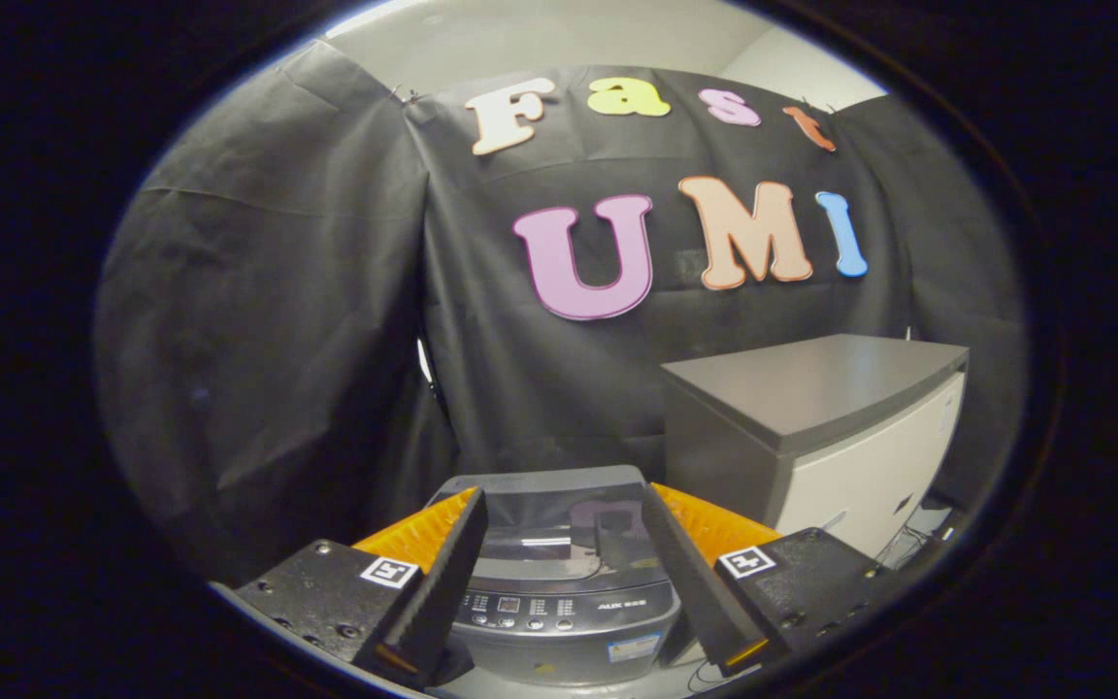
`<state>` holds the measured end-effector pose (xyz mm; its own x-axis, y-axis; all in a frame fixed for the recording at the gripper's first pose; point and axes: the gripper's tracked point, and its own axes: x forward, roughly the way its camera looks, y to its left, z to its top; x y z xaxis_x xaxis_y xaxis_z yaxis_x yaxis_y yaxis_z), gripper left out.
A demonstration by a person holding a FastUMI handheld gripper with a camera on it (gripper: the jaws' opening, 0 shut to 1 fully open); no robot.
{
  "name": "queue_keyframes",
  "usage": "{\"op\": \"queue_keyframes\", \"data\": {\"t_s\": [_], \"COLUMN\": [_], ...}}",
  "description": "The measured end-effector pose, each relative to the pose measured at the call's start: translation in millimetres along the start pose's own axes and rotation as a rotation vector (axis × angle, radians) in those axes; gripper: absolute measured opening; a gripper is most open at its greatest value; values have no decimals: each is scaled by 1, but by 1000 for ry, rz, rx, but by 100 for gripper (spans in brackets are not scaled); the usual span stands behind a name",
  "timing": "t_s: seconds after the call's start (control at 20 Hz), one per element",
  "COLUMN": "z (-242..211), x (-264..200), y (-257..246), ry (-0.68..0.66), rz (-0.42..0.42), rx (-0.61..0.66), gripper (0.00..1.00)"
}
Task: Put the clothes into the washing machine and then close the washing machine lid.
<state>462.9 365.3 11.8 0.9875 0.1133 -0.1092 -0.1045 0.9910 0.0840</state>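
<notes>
Gripper (pixel 559 592) fingers spread wide apart, holding nothing; left finger (pixel 443 573) and right finger (pixel 690 582) splay outward toward the booth. Going left to right: dark cloth wall (pixel 258 340) behind the left finger, then the washing machine (pixel 564 621) seen straight through the gap between the two fingers, then a grey-topped white cabinet (pixel 840 427) beyond and to the right of the right finger. Key relation: the washing machine sits dead ahead and below the fingers, centred in the gap, so the fingers point over its front edge toward its back edge. Its control panel (pixel 559 610) with buttons faces the camera at the front edge; the lid (pixel 559 529) lies flat and down over the top, glossy, reflecting the wall. Lid's long axis runs left-right, across the line of the fingers. The tub opening is covered, so I cannot tell whether clothes are inside. No clothes between or ahead of the fingers, none on top of the cabinet. Judgement: a closed lid and free fingers fit two stages, either clothes already loaded and lid shut again, or lid down with the clothes somewhere the camera is not looking. This frame does not settle which. Either way the machine is the nearest thing to the fingers, cabinet well apart to the right, cloth wall behind both. Orange parts (pixel 714 524) of the gripper body flank the lid on each side.
</notes>
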Motion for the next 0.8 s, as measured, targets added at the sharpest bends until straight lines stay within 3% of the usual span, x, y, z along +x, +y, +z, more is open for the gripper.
{"op": "queue_keyframes", "data": {"t_s": [0.5, 0.8], "z": [72, 94], "x": [-106, -154], "y": [-34, -26], "ry": [-186, -284], "rz": [-73, -66], "rx": [-130, -177], "gripper": [97, 96]}}
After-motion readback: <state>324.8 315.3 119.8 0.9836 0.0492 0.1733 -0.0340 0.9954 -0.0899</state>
